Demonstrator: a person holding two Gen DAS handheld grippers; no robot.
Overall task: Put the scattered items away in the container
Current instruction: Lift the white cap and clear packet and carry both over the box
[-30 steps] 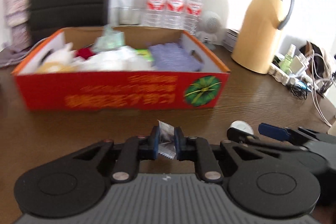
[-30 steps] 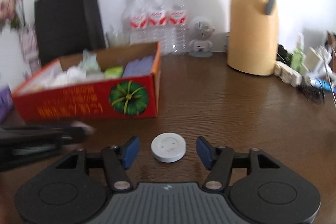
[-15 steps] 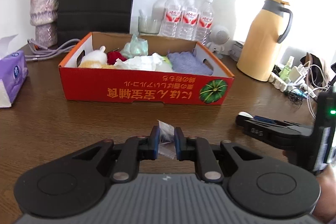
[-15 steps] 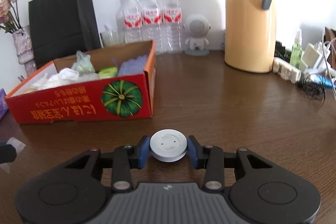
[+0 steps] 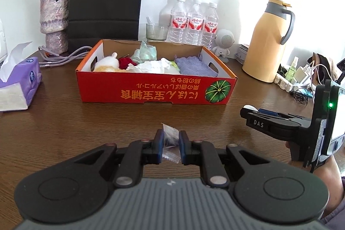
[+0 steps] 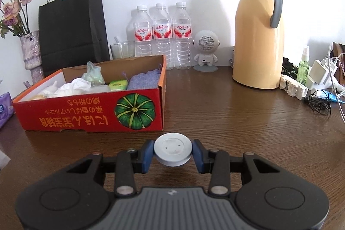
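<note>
Visibly, fingers pinch a round white disc.

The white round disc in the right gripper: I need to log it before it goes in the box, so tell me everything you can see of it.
The white round disc is a flat, thick puck, seemingly smooth matte plastic, pale grey-white. Its top face shows a faint inner ring and three tiny dots. It lies roughly level, lifted just above the wooden table, casting a shadow beneath. The right gripper pinches it by opposite edges between blue pads. It sits in front of the red cardboard box, apart from it.
</note>
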